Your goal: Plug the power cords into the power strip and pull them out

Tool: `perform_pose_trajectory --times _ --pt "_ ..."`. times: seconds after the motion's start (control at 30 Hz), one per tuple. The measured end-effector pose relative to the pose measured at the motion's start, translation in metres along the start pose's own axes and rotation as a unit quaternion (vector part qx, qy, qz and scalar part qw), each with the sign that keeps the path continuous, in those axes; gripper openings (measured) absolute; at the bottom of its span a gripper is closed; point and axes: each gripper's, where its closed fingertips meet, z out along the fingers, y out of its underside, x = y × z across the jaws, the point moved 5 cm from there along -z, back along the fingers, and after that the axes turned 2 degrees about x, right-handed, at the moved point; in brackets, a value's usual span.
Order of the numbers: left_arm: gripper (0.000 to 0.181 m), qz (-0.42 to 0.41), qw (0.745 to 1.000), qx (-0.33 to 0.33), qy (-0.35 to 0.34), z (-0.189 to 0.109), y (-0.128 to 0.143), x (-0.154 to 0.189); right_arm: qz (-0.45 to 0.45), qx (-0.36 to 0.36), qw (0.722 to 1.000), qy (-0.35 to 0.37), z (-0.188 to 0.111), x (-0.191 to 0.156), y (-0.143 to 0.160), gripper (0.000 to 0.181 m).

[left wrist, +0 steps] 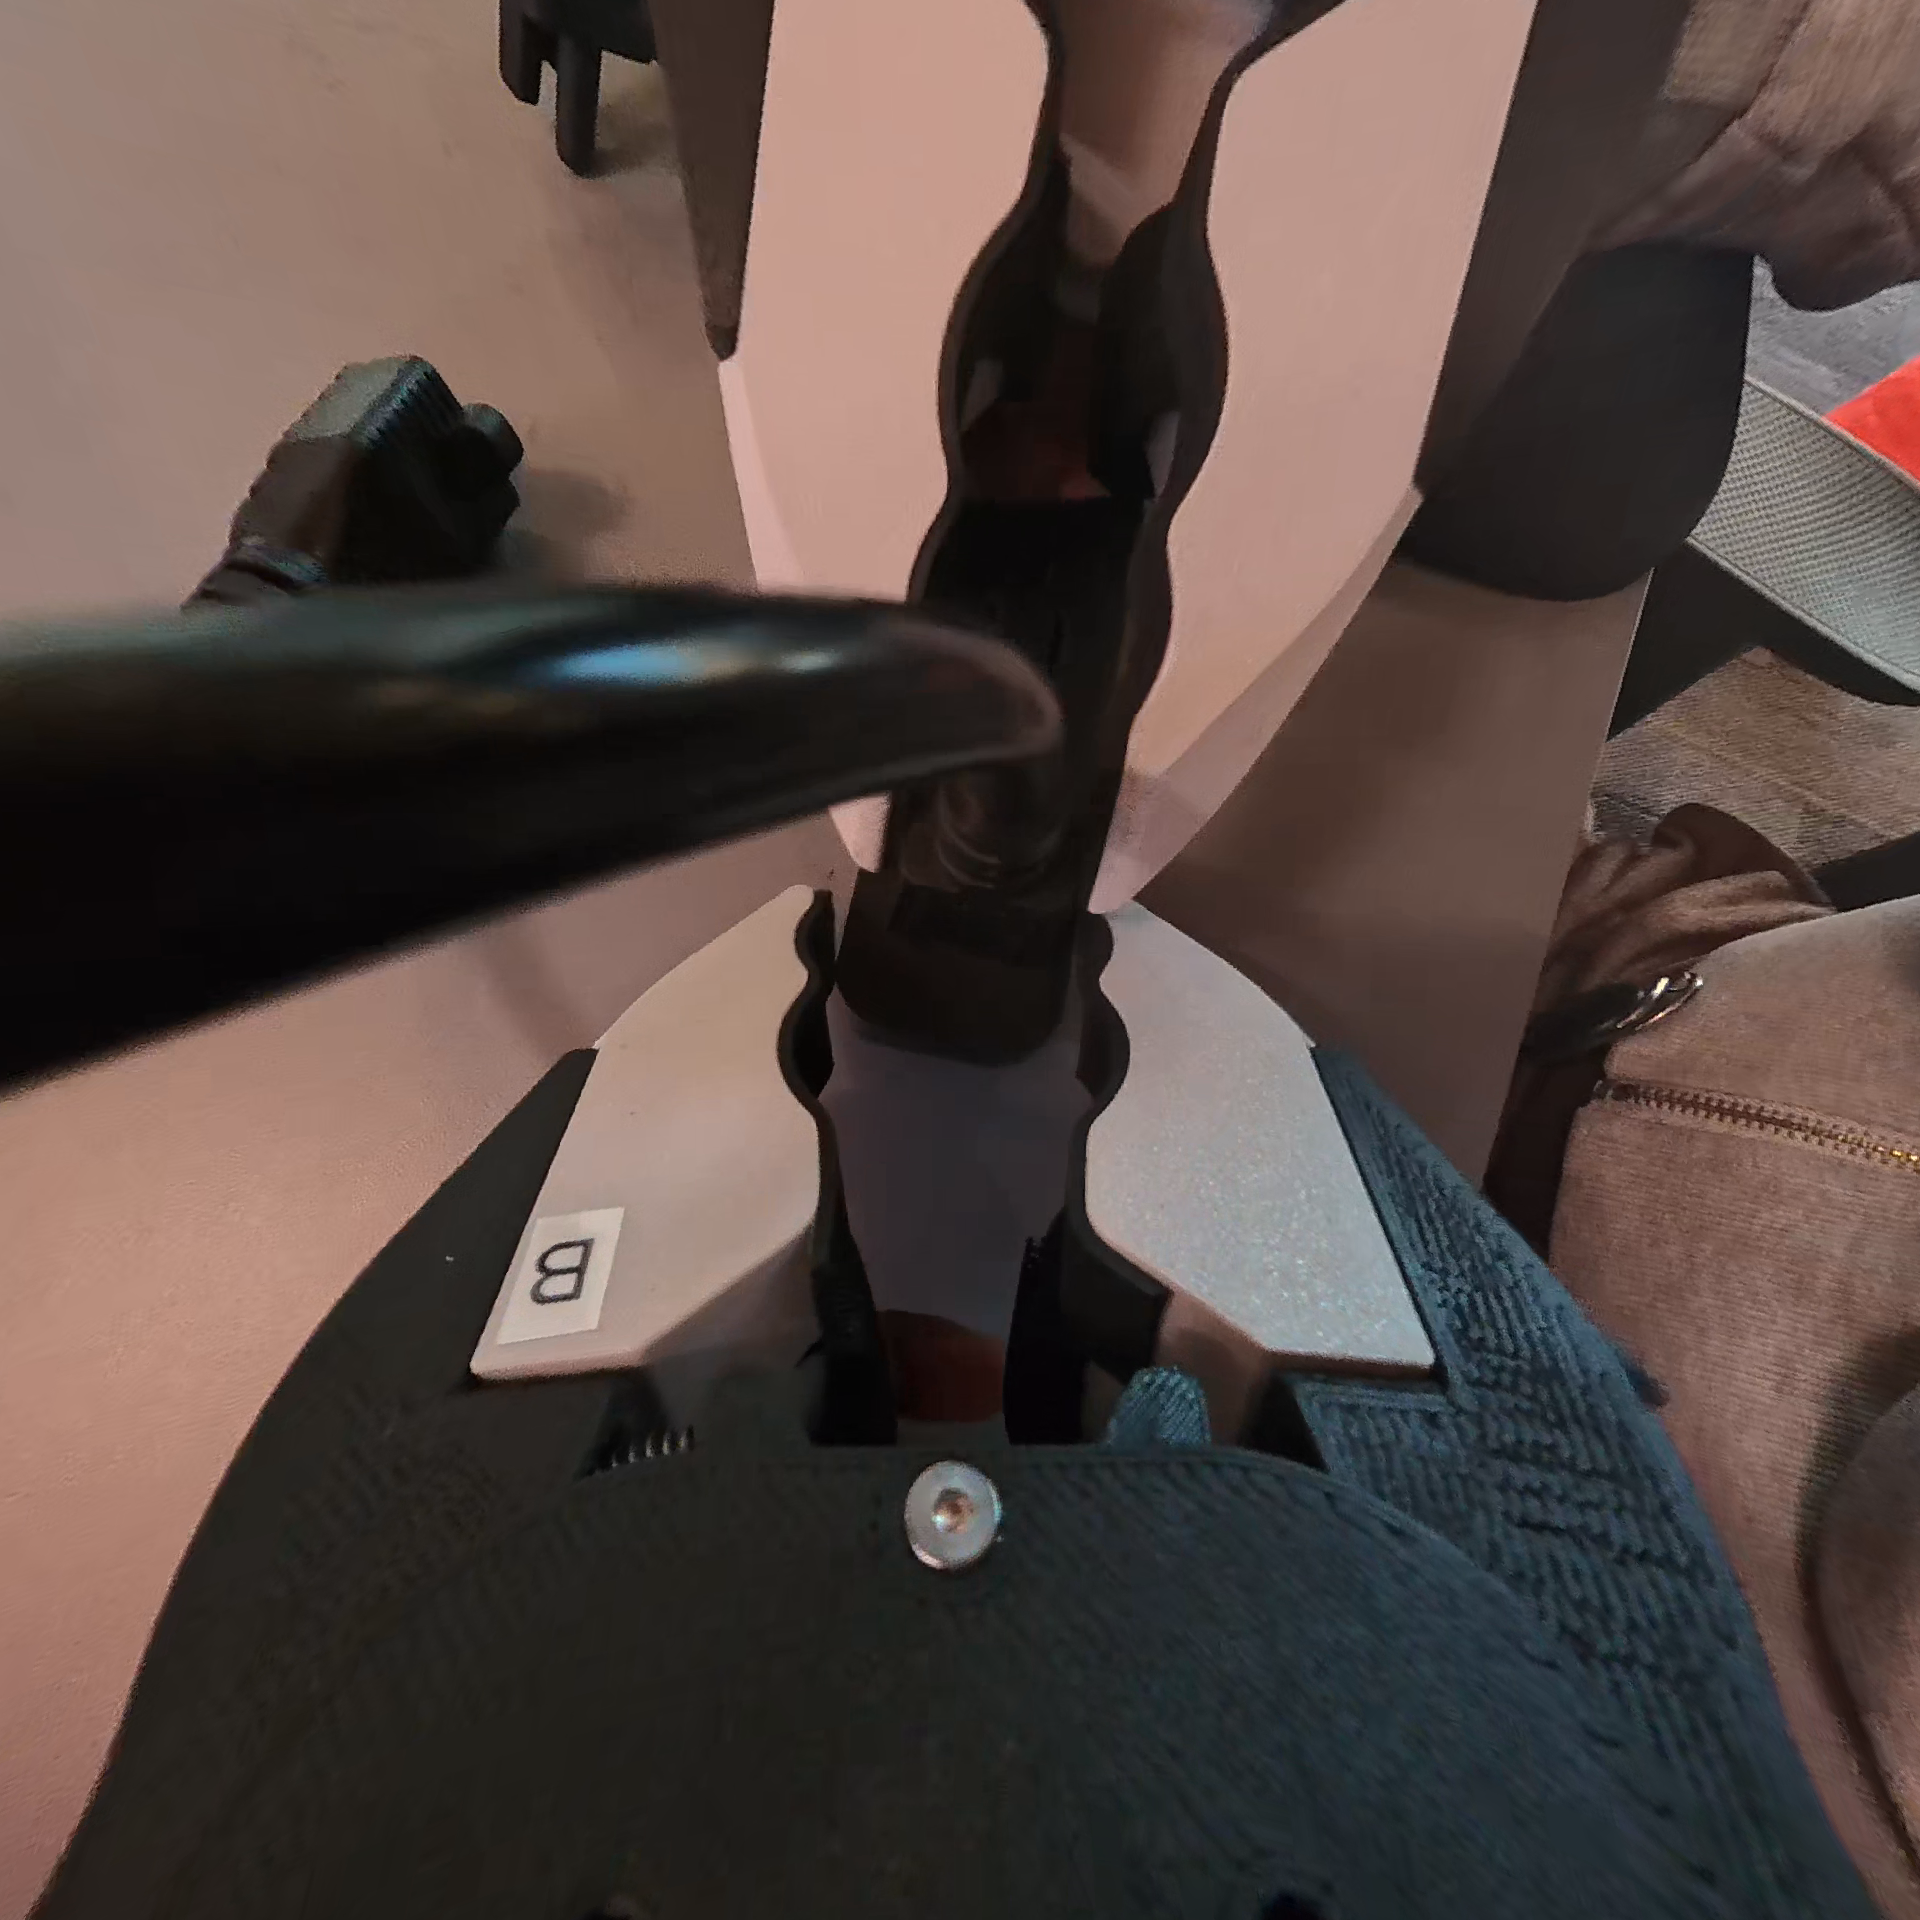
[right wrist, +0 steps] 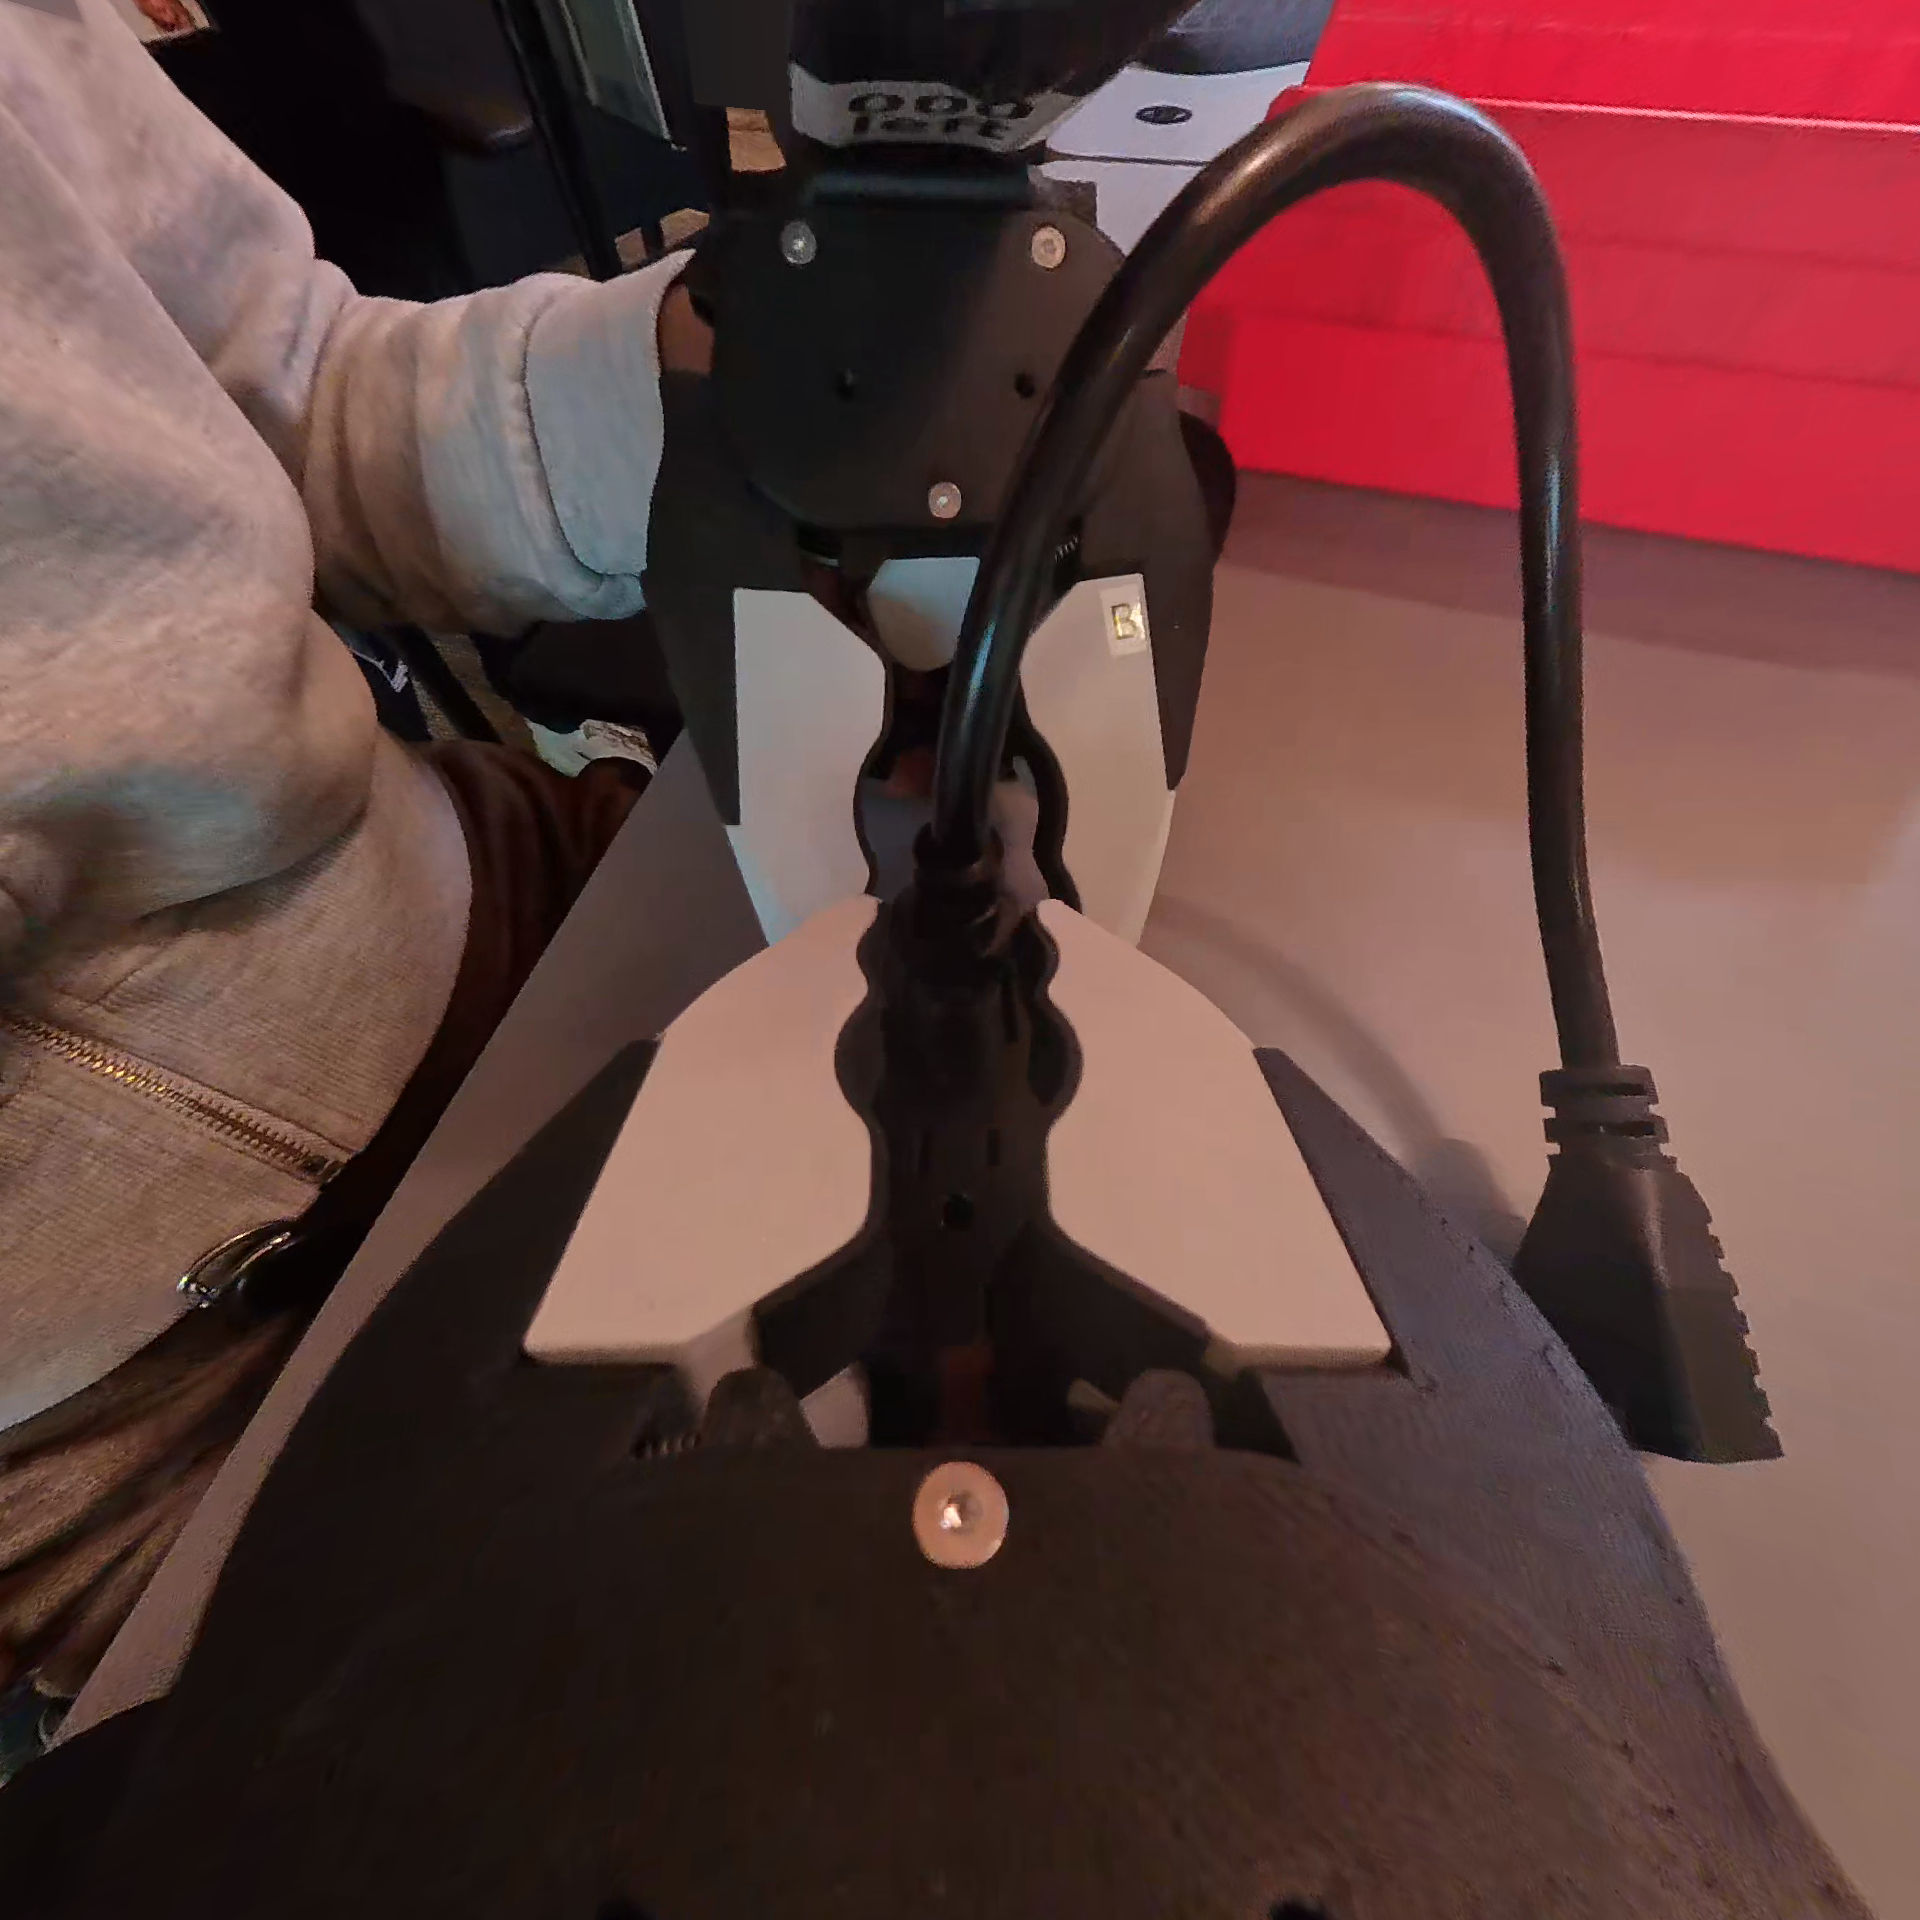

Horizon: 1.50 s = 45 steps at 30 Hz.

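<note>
Grippers tip to tip | left gripper (left wrist: pixel 961 935) clamps black plug (left wrist: pixel 951 966) | right gripper (right wrist: pixel 956 925) clamps cord (right wrist: pixel 1496 312)

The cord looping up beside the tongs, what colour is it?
Black: the cord, clearest in the right wrist view.

A person's grey sleeve (right wrist: pixel 488 436) and a beige zipped garment (right wrist: pixel 156 1039) with a brass zip (right wrist: pixel 177 1091) lie to the left of the right tool, past the edge of the plain desk (right wrist: pixel 1507 831). Ahead and to its right, beyond the desk, stands a red block (right wrist: pixel 1662 343).
</note>
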Motion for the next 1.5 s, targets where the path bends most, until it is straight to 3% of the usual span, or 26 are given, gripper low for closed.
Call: perform_pose_trajectory --times 0.67,1.5 --pt "0.043 0.031 0.999 -0.018 0.013 0.002 0.004 0.007 -0.068 0.001 0.998 0.003 0.0 -0.008 -0.001 0.023" --pt "0.044 0.029 0.999 -0.024 0.039 0.005 0.004 0.01 -0.067 0.019 0.997 -0.023 -0.004 -0.009 0.001 0.023"
